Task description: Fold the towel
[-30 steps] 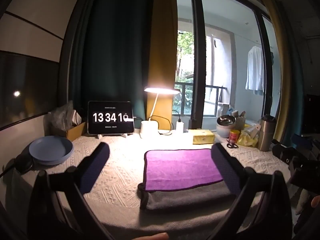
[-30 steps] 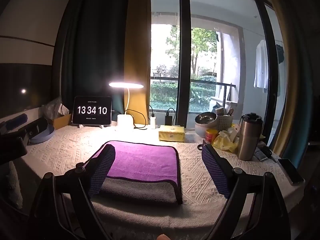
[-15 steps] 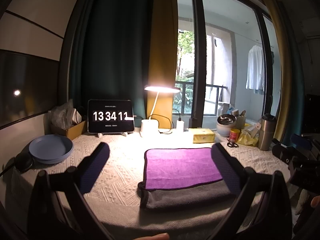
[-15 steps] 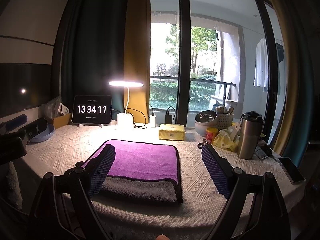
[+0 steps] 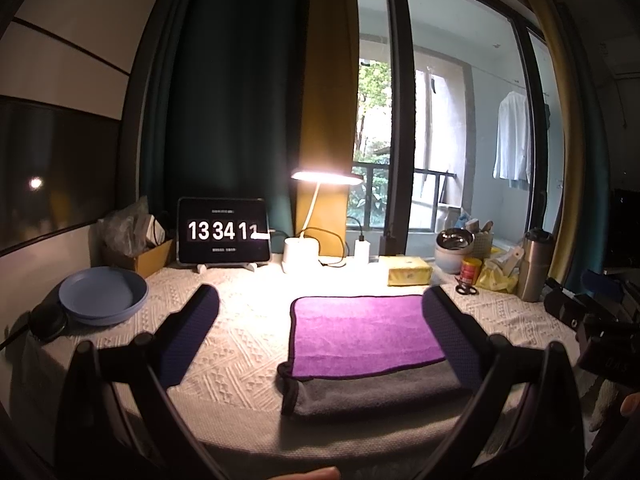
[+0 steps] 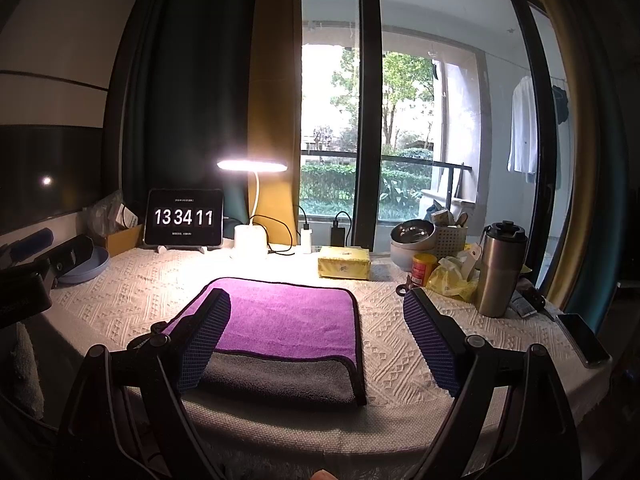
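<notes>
A folded towel point(image 5: 360, 332), purple on top with a grey layer showing along its near edge, lies flat on the white-clothed table point(image 5: 240, 340). It also shows in the right wrist view point(image 6: 280, 320). My left gripper point(image 5: 320, 320) is open and empty, held above the table's near edge, with the towel under its right finger. My right gripper point(image 6: 316, 328) is open and empty, with the towel's left part behind its left finger. Neither gripper touches the towel.
A blue plate point(image 5: 102, 296) sits at the left. A clock tablet point(image 5: 224, 236), lamp point(image 5: 304, 252), yellow tissue pack point(image 6: 344, 268), metal bowl, red can, yellow bag and steel flask point(image 6: 500, 272) line the back and right. A phone point(image 6: 584, 340) lies at the right edge.
Both grippers have lifted or drifted very slightly; the towel lies unchanged. The clock moved from 13:34:10 to 13:34:11.
</notes>
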`<state>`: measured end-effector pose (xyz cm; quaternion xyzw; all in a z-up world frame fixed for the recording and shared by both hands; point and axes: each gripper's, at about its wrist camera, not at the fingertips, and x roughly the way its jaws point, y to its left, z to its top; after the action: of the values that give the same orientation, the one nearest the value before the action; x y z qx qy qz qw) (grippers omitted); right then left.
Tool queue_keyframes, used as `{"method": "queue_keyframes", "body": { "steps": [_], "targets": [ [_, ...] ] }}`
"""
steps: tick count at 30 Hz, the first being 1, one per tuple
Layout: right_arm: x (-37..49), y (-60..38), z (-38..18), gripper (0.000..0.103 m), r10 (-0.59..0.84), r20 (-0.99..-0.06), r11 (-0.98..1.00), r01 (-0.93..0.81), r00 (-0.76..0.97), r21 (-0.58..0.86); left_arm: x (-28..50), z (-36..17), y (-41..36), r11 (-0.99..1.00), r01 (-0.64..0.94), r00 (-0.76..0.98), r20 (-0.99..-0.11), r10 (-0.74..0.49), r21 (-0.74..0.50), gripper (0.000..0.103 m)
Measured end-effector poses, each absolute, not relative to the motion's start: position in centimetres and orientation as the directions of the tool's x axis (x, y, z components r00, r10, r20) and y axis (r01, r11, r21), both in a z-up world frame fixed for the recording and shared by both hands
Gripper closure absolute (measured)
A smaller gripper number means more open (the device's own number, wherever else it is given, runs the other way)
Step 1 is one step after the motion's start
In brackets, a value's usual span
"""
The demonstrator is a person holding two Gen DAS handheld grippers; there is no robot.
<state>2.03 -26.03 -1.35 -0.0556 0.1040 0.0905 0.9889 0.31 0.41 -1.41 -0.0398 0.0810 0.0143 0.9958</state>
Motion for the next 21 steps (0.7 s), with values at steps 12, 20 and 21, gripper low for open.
{"method": "queue_keyframes", "body": {
  "steps": [12, 20, 21],
  "targets": [
    [2.07, -25.98, -1.48, 0.012, 0.168, -0.218, 0.977, -0.191, 0.962, -0.092, 0.26, -1.37, 0.61, 0.996, -0.036, 0.987, -0.162, 0.023, -0.079, 0.001],
    [2.13, -26.05, -1.74, 0.012, 0.166, -0.220, 0.978, -0.189, 0.961, -0.090, 0.34, -1.50, 0.69, 0.996, -0.031, 0.985, -0.171, 0.016, -0.082, 0.001],
    [2.12, -26.05, -1.79, 0.012, 0.166, -0.220, 0.978, -0.189, 0.961, -0.089, 0.34, -1.49, 0.70, 0.996, -0.033, 0.985, -0.171, 0.018, -0.082, 0.001]
  ]
}}
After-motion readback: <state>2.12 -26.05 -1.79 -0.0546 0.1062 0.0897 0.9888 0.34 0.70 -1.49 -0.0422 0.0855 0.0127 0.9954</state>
